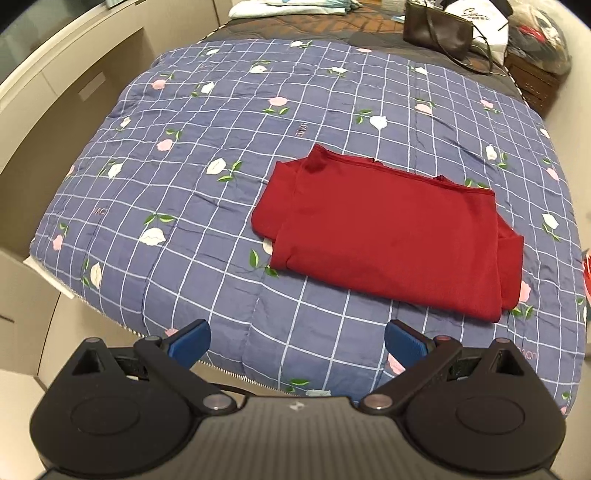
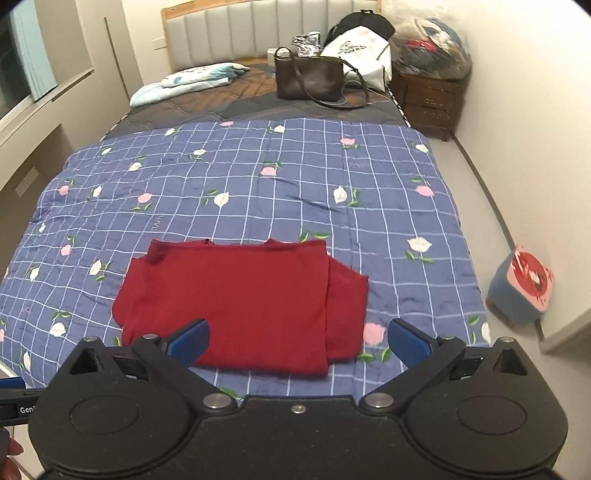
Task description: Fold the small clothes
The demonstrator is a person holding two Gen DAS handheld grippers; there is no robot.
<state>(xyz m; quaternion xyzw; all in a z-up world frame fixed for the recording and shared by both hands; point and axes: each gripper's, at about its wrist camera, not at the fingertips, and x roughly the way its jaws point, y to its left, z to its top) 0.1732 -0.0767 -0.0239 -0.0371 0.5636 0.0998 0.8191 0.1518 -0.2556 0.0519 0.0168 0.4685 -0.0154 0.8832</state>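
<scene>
Right wrist, red garment (image 2: 236, 299) below spread gripper (image 2: 298, 341)

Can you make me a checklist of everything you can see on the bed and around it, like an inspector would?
Surface: blue checked quilt with flowers, spread flat over the bed.
Job's things: red garment, folded into a rough rectangle, lying on the quilt near the front edge.
Clutter: brown handbag, white bag and light blue cloth at the far end of the bed.
Grippers: left gripper open, holding nothing, above the quilt; right gripper open, holding nothing, above the garment's near edge.
Cables: nothing seen.
Surroundings: padded headboard, wooden nightstand with a full plastic bag on top, small stool on the floor.
</scene>
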